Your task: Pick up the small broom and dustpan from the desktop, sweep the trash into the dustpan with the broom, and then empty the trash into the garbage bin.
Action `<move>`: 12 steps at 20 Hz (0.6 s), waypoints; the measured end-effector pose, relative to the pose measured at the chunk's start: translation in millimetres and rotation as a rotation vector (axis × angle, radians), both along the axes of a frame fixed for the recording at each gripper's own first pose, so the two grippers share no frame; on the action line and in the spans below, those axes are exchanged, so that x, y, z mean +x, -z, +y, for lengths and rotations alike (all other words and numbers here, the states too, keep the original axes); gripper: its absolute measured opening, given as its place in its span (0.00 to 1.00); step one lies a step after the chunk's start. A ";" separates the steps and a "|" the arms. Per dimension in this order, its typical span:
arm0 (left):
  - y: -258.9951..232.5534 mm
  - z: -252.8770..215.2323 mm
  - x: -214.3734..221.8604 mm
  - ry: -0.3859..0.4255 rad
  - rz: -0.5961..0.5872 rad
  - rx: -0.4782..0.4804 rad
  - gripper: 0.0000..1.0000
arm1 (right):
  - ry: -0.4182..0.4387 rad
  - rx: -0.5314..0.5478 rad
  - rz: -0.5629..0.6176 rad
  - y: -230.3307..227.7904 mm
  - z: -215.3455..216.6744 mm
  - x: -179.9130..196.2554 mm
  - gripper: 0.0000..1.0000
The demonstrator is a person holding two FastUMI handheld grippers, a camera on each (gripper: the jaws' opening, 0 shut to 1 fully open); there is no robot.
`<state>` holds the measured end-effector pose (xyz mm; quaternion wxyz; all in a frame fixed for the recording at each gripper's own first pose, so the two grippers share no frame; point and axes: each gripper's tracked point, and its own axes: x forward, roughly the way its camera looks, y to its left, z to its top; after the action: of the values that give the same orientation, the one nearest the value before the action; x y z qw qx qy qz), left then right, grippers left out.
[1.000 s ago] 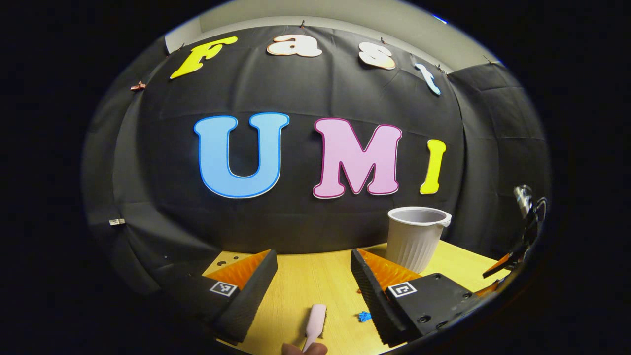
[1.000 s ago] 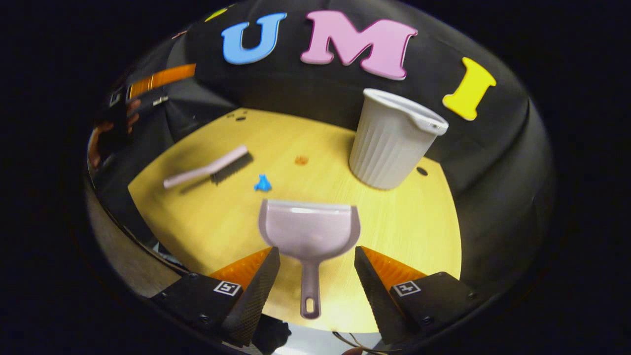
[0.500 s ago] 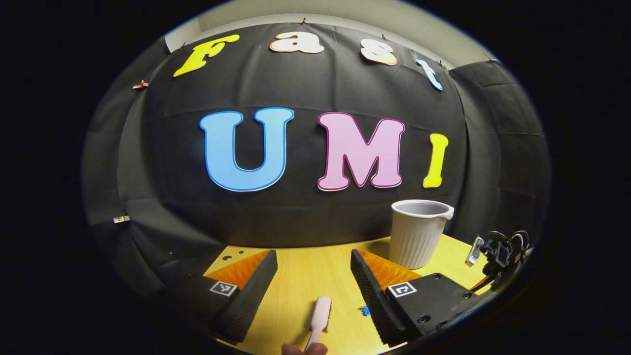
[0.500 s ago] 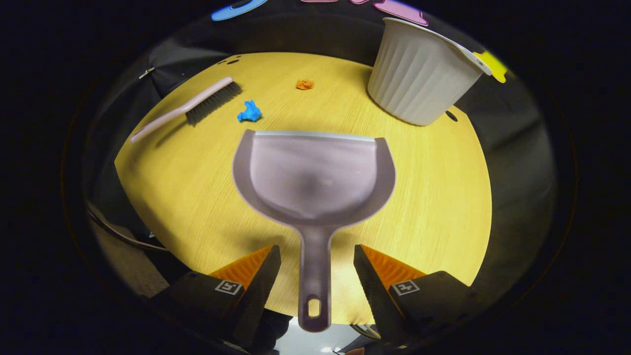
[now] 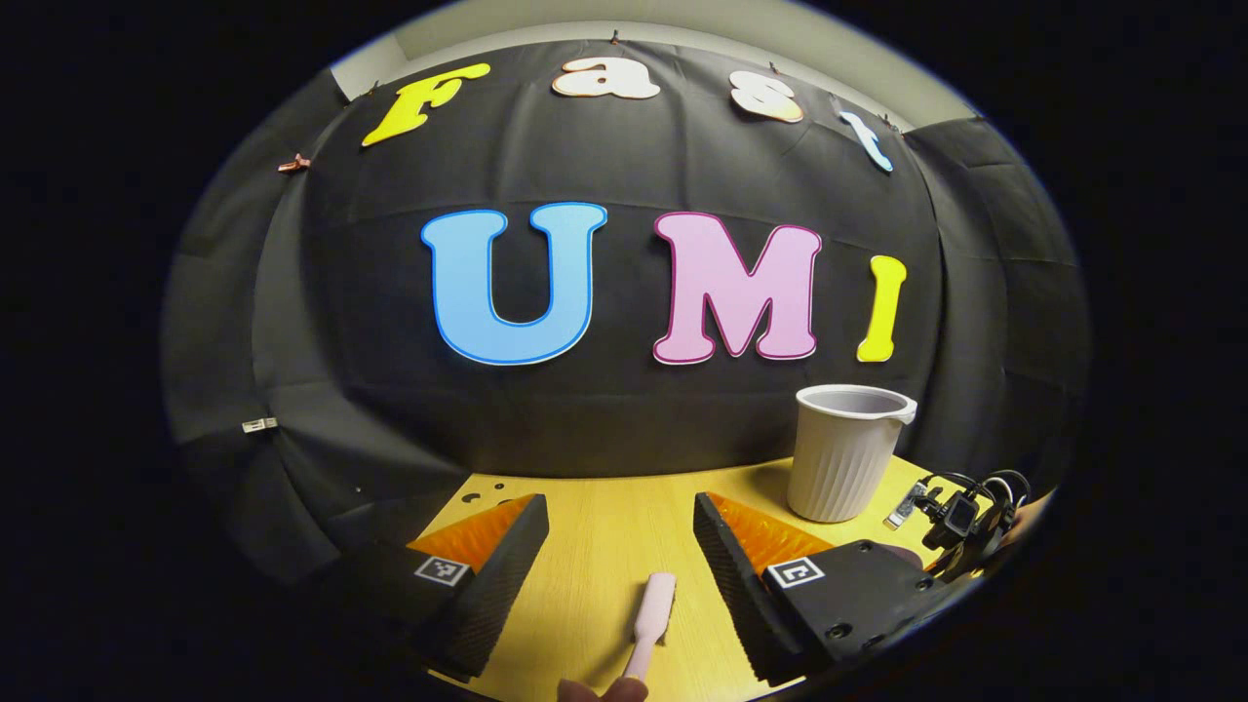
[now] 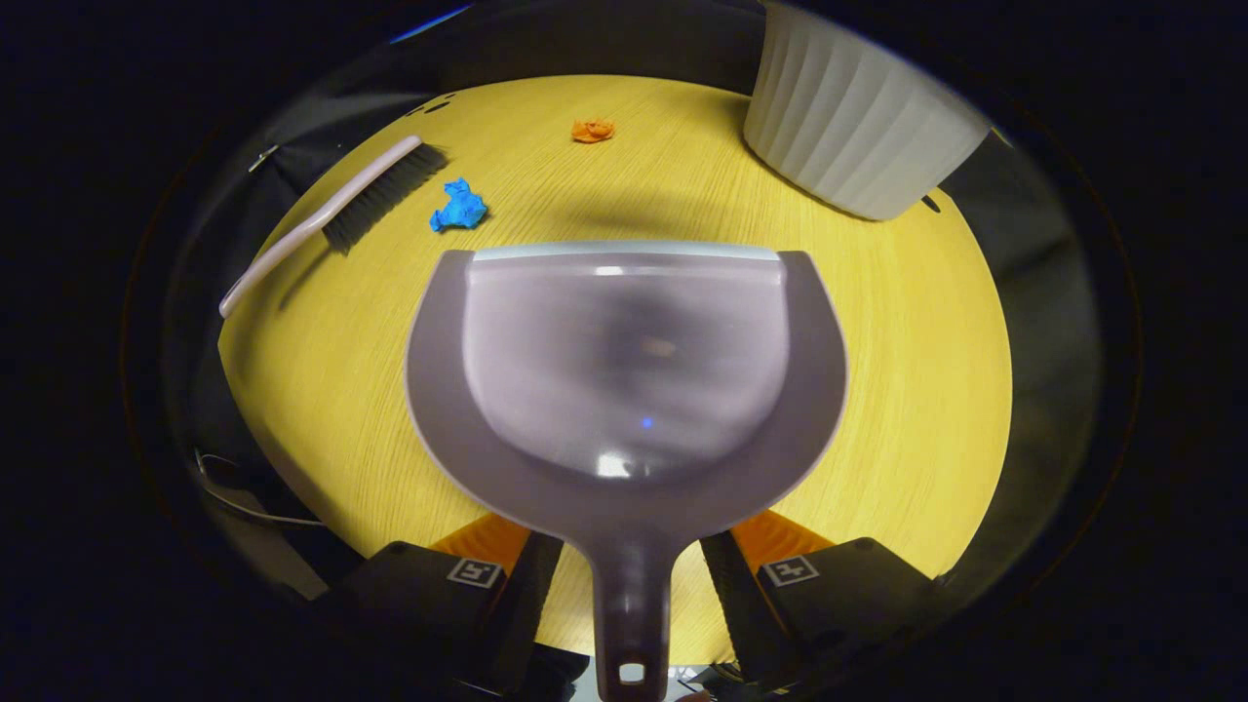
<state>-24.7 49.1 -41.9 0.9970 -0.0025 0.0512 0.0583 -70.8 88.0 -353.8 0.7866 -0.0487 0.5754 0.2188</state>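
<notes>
at the far left of the desktop (image 6: 907,409) in the right gripper view the small broom (image 6: 331,219) lies flat, so its handle tip (image 5: 651,609) is framed between the spread, empty fingers of the left gripper (image 5: 621,556). blue trash (image 6: 458,207) and orange trash (image 6: 592,130) lie beyond the dustpan (image 6: 624,375). the right gripper (image 6: 632,585) is held open astride the dustpan's handle, apparently for grasping. the garbage bin (image 6: 858,127) stands far right.
</notes>
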 end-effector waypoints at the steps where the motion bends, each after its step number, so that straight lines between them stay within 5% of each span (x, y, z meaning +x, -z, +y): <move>1: 2.4 0.7 0.4 -0.002 0.001 -0.003 0.95 | 0.014 0.002 0.007 -0.4 0.0 1.6 0.76; 3: 8.7 0.5 0.8 -0.004 0.014 -0.007 0.95 | 0.013 -0.005 0.012 0.2 0.8 2.0 0.37; 12: 52.0 -2.3 4.2 0.027 0.135 -0.011 0.95 | 0.022 0.048 -0.067 -22.5 1.6 -0.2 0.36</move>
<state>-20.4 46.9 -93.9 0.9920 -0.0035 0.1185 0.0444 -71.0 89.6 -331.3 0.8088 -0.0308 0.5436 0.2224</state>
